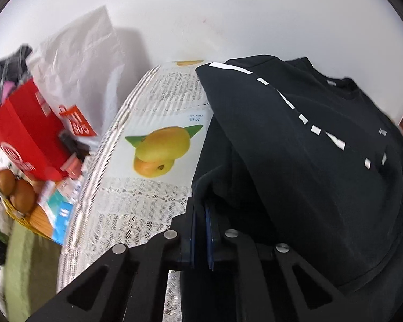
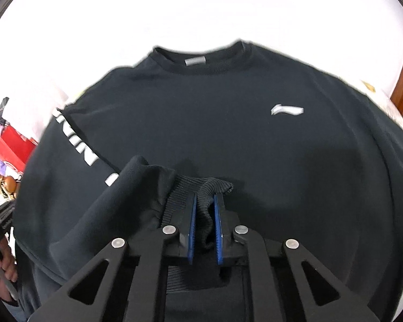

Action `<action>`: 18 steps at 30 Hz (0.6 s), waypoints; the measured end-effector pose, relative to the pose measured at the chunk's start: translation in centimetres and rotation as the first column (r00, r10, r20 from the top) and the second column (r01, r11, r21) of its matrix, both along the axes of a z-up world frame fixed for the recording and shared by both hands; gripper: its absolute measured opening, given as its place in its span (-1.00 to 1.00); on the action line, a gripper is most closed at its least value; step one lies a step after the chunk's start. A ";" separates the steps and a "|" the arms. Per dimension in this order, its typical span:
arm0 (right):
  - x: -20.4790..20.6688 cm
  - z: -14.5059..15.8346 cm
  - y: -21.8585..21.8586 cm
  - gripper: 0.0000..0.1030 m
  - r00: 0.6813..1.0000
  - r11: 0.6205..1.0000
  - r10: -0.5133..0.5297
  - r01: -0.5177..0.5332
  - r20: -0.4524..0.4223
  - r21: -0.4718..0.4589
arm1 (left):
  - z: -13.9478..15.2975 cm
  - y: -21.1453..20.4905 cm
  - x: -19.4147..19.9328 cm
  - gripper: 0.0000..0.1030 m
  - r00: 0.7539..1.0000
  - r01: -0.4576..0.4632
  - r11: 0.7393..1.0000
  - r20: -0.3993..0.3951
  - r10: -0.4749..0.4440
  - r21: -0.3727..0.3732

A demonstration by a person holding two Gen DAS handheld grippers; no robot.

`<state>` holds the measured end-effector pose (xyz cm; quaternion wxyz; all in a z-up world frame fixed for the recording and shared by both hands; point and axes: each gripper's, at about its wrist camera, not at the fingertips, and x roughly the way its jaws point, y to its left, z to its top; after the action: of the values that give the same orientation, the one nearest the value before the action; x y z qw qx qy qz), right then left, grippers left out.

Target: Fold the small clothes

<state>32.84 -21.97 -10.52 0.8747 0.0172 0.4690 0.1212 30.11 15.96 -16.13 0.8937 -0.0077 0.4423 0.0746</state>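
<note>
The black sweatshirt point(image 2: 215, 123) lies spread on the lace tablecloth point(image 1: 137, 201) (mango print showing). The right gripper point(image 2: 204, 209) pinches its ribbed cuff point(image 2: 201, 187); the left gripper point(image 1: 201, 214) clamps a fabric edge. A red box point(image 1: 27, 134), white bag point(image 1: 80, 61) and packets crowd the left.

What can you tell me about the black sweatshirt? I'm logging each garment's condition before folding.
The sweatshirt is black, soft knit, lying front up on a lace-patterned table cover. It has a ribbed round collar with a grey neck label, a small white chest logo and white lettering down one sleeve. The right gripper is shut on a ribbed cuff, its sleeve drawn across the body. The left gripper pinches a fabric edge at the side.
</note>
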 end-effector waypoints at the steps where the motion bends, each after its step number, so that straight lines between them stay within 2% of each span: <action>1: 0.0 0.9 -0.5 -0.79 1.000 1.000 -0.006 0.006 0.027 0.011 | 0.0 -0.3 -0.1 -0.88 1.000 0.006 1.000 0.000 -0.006 0.023; 3: 0.1 2.9 -2.0 -0.79 0.996 0.999 -0.035 0.033 0.081 0.028 | 0.0 -0.3 -0.2 -0.88 1.000 0.009 0.999 -0.004 -0.009 0.042; 6: 0.3 5.4 -5.1 -0.79 0.982 0.994 -0.110 0.109 0.156 0.016 | 0.1 0.3 -0.3 -0.89 1.000 -0.005 1.000 -0.009 0.005 0.008; 9: 0.5 6.4 -8.9 -0.79 0.965 0.981 -0.191 0.189 0.177 0.032 | 0.1 0.9 -0.3 -0.89 1.000 -0.020 0.999 -0.014 0.020 -0.027; 13: 0.3 5.3 -12.8 -0.79 0.950 0.963 -0.266 0.270 0.163 -0.005 | 0.0 0.9 -0.4 -0.89 0.999 -0.030 0.999 -0.018 0.029 -0.036; 18: 0.3 1.1 -16.0 -0.79 0.950 0.951 -0.309 0.310 0.053 -0.013 | 0.0 0.6 -0.4 -0.89 0.999 -0.028 0.999 -0.022 0.028 -0.016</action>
<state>33.12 -37.94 -9.42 0.8945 0.0782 0.4396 -0.0218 29.72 16.56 -16.17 0.8875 -0.0204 0.4526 0.0837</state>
